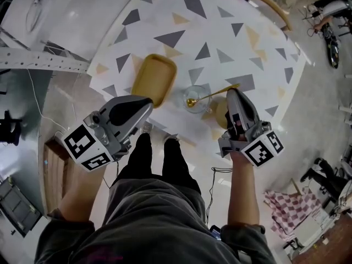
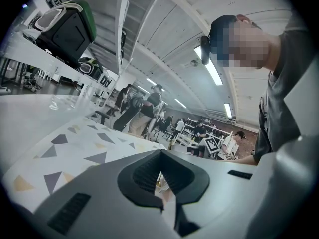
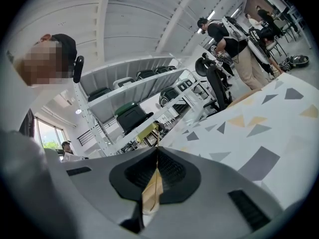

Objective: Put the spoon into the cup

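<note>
A clear glass cup [image 1: 195, 99] stands on the triangle-patterned table [image 1: 220, 32], close to its near edge. A gold spoon [image 1: 212, 94] lies slanted with its bowl inside the cup and its handle running out to the right over the rim. My right gripper [image 1: 233, 92] is shut on the handle's end. In the right gripper view the gold spoon handle [image 3: 152, 193] shows edge-on between the closed jaws of the right gripper [image 3: 157, 151]. My left gripper [image 1: 147, 101] is shut with nothing in it, at the near end of the yellow tray. The left gripper [image 2: 160, 153] points over the table.
A yellow oblong tray [image 1: 154, 78] lies left of the cup. A tan round piece [image 1: 221, 114] sits partly under the right gripper. A wooden chair back [image 1: 267, 3] stands at the table's far right. The table's near edge runs just in front of my legs.
</note>
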